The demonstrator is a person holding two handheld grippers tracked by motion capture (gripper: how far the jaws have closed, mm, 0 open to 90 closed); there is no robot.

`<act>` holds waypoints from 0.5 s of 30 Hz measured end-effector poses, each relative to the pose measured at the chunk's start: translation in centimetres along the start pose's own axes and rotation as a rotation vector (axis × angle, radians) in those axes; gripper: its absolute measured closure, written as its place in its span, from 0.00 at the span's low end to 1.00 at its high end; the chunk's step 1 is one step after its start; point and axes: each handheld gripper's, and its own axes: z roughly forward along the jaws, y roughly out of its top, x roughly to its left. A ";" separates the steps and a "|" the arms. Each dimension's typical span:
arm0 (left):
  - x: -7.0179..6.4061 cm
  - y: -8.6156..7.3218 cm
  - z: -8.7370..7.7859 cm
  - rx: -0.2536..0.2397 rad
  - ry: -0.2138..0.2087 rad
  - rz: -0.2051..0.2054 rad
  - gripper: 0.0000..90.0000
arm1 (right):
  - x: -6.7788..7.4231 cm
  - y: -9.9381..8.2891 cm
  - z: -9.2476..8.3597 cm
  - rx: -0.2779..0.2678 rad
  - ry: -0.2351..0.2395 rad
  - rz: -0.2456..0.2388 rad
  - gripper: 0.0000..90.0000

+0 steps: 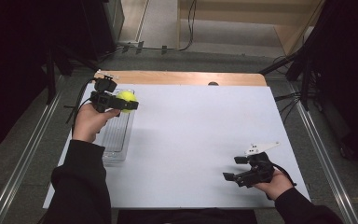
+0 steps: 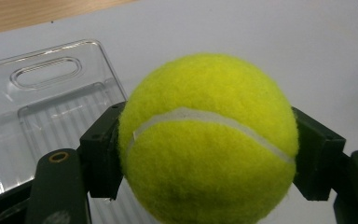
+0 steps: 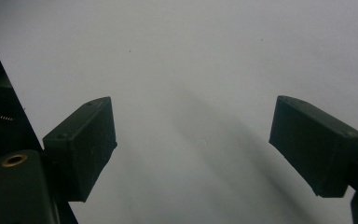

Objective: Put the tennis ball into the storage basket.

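Where the left gripper (image 1: 121, 105) is held over the far left of the table, a yellow tennis ball (image 2: 209, 140) sits clamped between its two jaws, one jaw pressed against each side of the ball (its white seam curves across the face turned toward the left gripper view's camera). Ball and jaws hang above the far end of a clear plastic tray (image 1: 116, 147); whether the ball touches the tray cannot be told. Tray: long, narrow, ribbed floor, slotted handle (image 2: 46, 72) at the far end, lying lengthwise along the left edge of the white table top (image 1: 200, 140). Left hand (image 1: 89, 122): wrapped around the gripper body, dark sleeve (image 1: 80, 186) entering from below.

Right gripper (image 1: 230, 176): held low over the near right part of the white surface, well apart from ball and tray, jaws spread wide with nothing between them. Grey three-cornered plate (image 1: 261, 148) on top. Right hand (image 1: 272, 184) grips it from the near side.

Wooden table edge (image 1: 182, 77): bare strip beyond the white top.
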 end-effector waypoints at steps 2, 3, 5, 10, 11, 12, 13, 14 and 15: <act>0.2 -0.1 -0.1 -0.003 0.012 -0.006 0.29 | 0.0 0.0 0.0 0.000 0.000 0.000 0.14; 0.3 -0.1 -0.2 -0.007 0.015 -0.013 0.29 | 0.0 0.0 0.0 -0.001 0.000 -0.002 0.14; 0.6 -0.2 -0.3 -0.010 0.022 -0.020 0.29 | 0.0 0.0 0.0 0.000 0.000 -0.002 0.14; 1.0 -0.4 -0.4 -0.014 0.043 -0.034 0.29 | 0.0 0.0 0.0 0.002 0.000 0.000 0.14; 1.1 -0.4 -0.4 -0.013 0.045 -0.034 0.29 | 0.0 0.0 0.0 0.003 0.000 0.000 0.14; 1.2 -0.4 -0.4 -0.012 0.050 -0.035 0.29 | 0.0 0.0 0.0 0.003 0.000 -0.001 0.14; 1.2 -0.5 -0.4 -0.013 0.053 -0.037 0.29 | 0.0 0.0 0.0 0.001 0.000 -0.003 0.14; 1.3 -0.5 -0.4 -0.016 0.055 -0.039 0.29 | 0.0 0.0 0.0 0.001 0.000 -0.002 0.14; 1.4 -0.5 -0.4 -0.022 0.059 -0.045 0.29 | 0.0 0.0 0.1 0.000 0.001 -0.005 0.14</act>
